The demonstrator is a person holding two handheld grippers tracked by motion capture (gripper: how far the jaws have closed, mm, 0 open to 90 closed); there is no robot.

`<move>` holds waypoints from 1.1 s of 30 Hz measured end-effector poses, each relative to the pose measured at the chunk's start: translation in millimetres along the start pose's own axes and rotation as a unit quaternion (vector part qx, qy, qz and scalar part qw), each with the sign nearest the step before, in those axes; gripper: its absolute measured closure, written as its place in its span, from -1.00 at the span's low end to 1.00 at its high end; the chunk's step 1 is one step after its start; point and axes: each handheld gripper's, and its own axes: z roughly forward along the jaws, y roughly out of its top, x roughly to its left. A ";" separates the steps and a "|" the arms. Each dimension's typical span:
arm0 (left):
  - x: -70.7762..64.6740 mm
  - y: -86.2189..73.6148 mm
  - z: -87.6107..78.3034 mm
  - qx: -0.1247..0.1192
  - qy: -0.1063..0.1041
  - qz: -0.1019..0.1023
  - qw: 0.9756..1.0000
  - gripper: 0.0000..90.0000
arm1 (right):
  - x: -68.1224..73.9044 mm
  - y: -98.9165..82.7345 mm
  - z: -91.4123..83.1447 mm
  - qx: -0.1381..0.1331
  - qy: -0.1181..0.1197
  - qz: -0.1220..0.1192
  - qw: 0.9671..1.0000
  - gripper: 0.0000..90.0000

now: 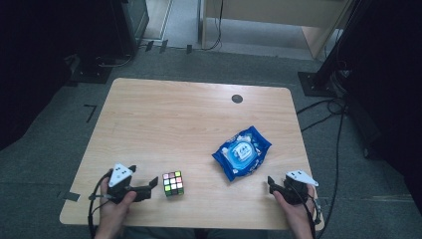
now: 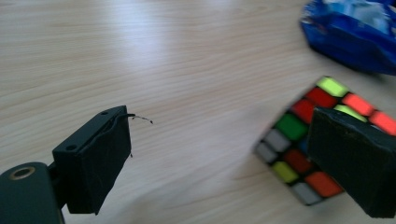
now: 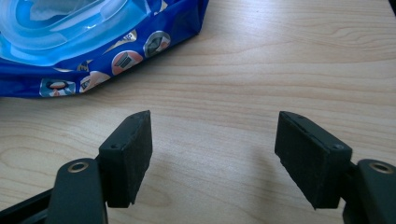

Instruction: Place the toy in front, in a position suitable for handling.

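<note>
A pale wooden tabletop (image 1: 164, 114) stands on grey carpet in a dim room. The puzzle cube (image 1: 172, 183) lies near its front edge, just beside the spread left tongs (image 1: 152, 185); the right tongs (image 1: 271, 184), also spread and empty, sit near a blue wipes pack (image 1: 242, 152).

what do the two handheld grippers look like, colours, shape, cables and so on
Both are black. The left gripper and the right gripper each carry a pale grey three-cornered plate with dark dots on top, and a thin black cable trails back from each past the hand. Each has two blocky rectangular jaws faced with dark matte pads, fixed to black arms with a brass-ringed hole. No sleeves show on the forearms.
</note>
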 end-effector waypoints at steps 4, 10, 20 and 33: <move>-20.8 -0.5 5.0 0.005 -0.020 0.014 1.000 -0.85 | -0.7 -0.9 1.2 0.005 0.001 0.002 1.000 -0.37; -36.9 -2.7 12.1 0.013 -0.018 0.018 1.000 -0.85 | -2.4 -2.8 2.3 0.010 0.001 0.005 1.000 -0.38; -45.4 -7.2 24.8 0.045 0.002 0.045 0.998 -0.97 | -2.8 -3.3 3.6 0.016 0.000 0.007 1.000 -0.38; -10.1 -9.0 21.6 0.041 0.059 0.008 0.997 -0.72 | -1.4 -2.9 6.1 0.018 -0.001 0.002 1.000 -0.38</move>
